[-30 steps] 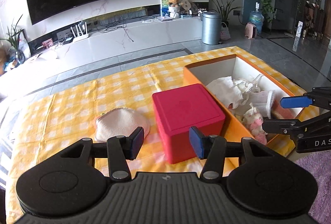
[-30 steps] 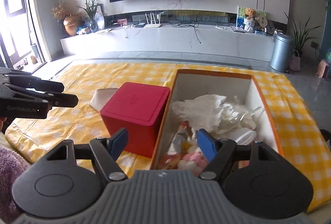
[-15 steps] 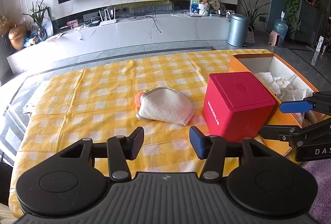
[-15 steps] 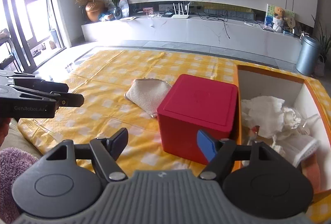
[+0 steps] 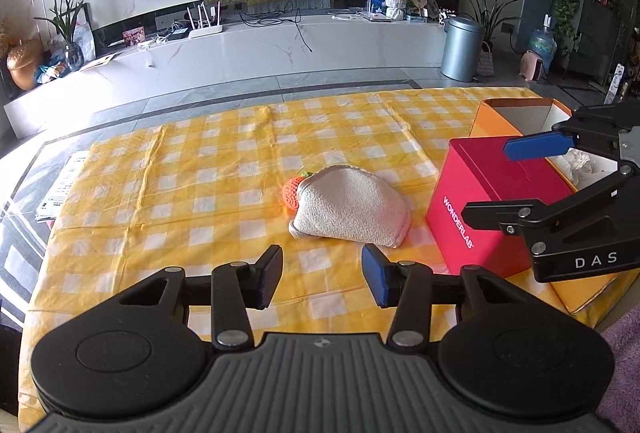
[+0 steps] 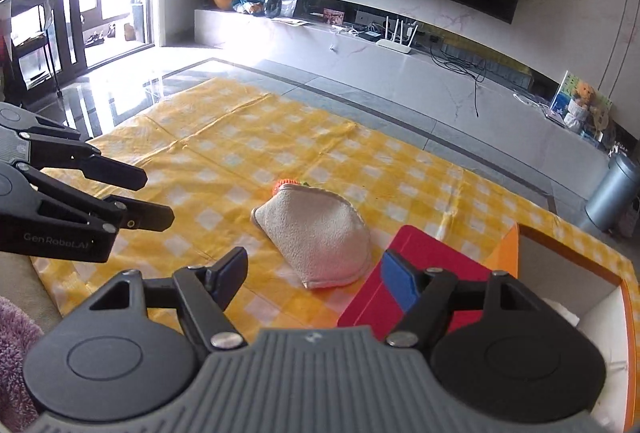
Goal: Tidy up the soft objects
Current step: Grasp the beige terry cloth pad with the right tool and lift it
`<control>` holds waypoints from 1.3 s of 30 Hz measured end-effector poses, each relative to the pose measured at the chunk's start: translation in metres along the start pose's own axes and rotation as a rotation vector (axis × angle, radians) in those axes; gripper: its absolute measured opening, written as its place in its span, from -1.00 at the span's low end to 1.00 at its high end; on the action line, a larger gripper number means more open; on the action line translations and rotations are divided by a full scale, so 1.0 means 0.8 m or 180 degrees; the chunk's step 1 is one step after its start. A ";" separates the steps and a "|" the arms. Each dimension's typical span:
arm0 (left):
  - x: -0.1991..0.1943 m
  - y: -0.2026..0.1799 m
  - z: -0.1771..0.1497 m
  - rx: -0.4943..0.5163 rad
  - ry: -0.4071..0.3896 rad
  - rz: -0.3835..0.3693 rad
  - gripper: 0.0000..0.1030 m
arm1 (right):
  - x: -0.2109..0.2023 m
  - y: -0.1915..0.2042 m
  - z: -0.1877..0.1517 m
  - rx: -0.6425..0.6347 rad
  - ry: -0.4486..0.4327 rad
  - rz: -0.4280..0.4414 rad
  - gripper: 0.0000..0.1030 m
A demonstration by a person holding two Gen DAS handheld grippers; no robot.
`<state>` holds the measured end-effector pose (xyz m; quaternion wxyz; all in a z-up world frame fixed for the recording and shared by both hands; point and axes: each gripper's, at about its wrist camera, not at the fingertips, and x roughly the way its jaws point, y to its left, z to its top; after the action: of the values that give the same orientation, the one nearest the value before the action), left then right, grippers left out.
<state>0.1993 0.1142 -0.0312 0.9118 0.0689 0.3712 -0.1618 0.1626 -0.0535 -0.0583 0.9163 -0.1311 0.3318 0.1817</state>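
Note:
A beige folded cloth pouch [image 5: 350, 211] lies on the yellow checked tablecloth [image 5: 200, 169], with an orange knitted piece [image 5: 291, 191] at its far left end. It also shows in the right wrist view [image 6: 320, 239]. My left gripper [image 5: 322, 279] is open and empty, just in front of the pouch. My right gripper [image 6: 314, 273] is open and empty, above the pouch's near edge and the red box [image 6: 416, 285]. The orange box [image 5: 516, 117] with soft items stands at the right.
The red box [image 5: 480, 205] marked WONDERLAB stands between the pouch and the orange box. Papers [image 5: 60, 189] lie at the table's left edge. A TV unit, plants and a grey bin [image 5: 462, 47] stand beyond the table.
Both grippers have swung left, away from the orange box and towards the beige pouch. The pouch now sits in the middle of both views. Both stay open.

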 end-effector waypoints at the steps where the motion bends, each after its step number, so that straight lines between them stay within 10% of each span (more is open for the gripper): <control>1: 0.004 0.003 0.001 0.0004 0.0019 -0.0013 0.07 | 0.008 0.000 0.006 -0.0058 0.0026 0.0002 0.42; 15: 0.089 0.044 0.015 0.0066 0.0348 -0.0013 0.05 | 0.157 -0.003 0.055 -0.0693 0.0971 0.0245 0.68; 31: 0.140 0.060 -0.001 0.0041 0.0526 -0.0088 -0.11 | 0.283 0.012 0.073 -0.0410 0.2001 0.0269 0.68; 39: 0.141 0.063 0.008 0.0033 0.0483 -0.0092 -0.11 | 0.296 0.011 0.064 -0.0353 0.2197 0.0398 -0.10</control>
<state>0.2964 0.1323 -0.1052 0.8782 0.0803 0.4393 -0.1712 0.3564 0.0315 -0.1763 0.7288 -0.2138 0.6189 0.2002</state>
